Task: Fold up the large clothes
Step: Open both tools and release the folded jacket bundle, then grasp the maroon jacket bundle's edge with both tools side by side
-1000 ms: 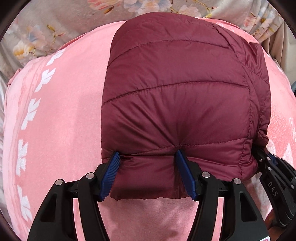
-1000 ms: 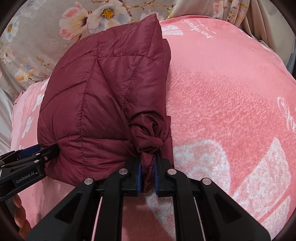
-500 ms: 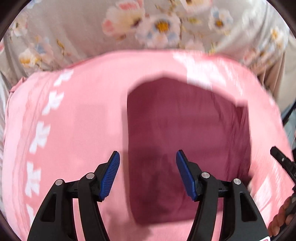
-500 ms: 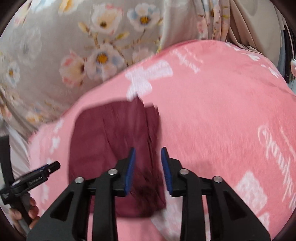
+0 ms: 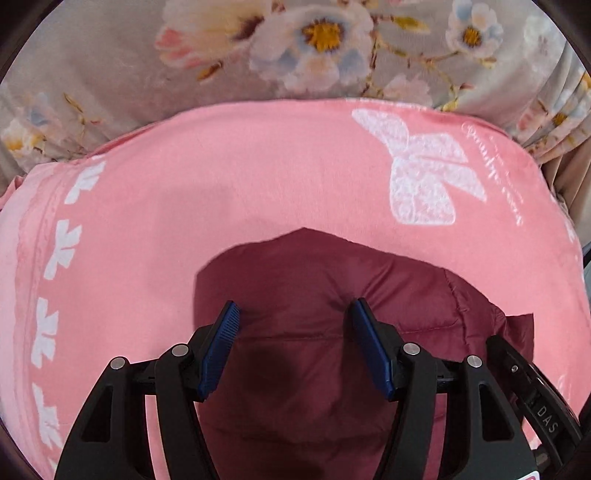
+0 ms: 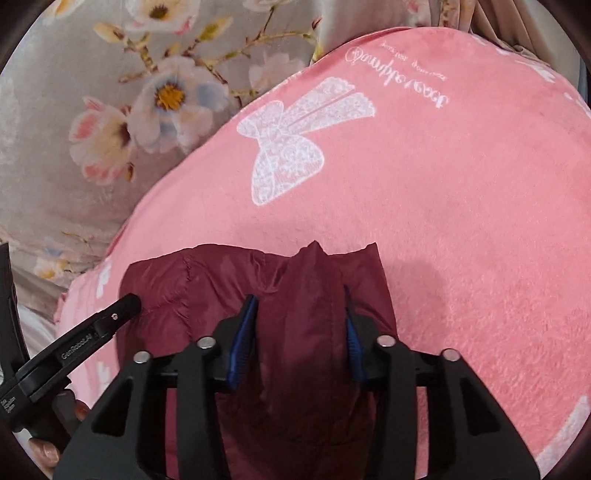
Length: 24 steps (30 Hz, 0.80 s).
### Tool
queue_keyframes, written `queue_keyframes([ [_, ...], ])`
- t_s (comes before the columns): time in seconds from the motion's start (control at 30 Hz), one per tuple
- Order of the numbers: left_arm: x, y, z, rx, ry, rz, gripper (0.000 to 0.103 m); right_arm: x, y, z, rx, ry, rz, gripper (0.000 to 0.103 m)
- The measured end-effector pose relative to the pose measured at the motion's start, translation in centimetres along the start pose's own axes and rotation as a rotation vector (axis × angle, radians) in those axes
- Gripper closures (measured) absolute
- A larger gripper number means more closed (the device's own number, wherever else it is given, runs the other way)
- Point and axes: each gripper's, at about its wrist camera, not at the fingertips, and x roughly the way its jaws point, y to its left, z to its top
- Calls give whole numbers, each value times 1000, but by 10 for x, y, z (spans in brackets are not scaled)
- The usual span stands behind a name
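A maroon quilted puffer jacket lies folded into a compact bundle on the pink blanket; it also shows in the right wrist view. My left gripper is open and holds nothing, its blue pads spread above the jacket's near left part. My right gripper is open and holds nothing, above the bundle's right part. The right gripper's body shows at the lower right of the left wrist view. The left gripper's body shows at the left of the right wrist view.
The pink blanket carries a white bow print and a row of white leaf marks along its left side. A grey floral fabric lies beyond the blanket's far edge. Beige curtain folds hang at the upper right.
Both grippers have let go of the jacket and pulled back and up. The right gripper, shut on a bunch of fabric a second ago, has opened wide. The jacket now lies flat on the blanket.
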Motion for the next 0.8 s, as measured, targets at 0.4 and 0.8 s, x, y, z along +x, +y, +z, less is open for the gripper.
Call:
queue_keyframes([
  [0.4,38,-15,-18,60,-58,62,37,39,-5,-7,-85,-48,-85,79],
  [0.8,52,-22,-26,61,-132,111,32,50,1,-14,-140,-103,-132,79],
])
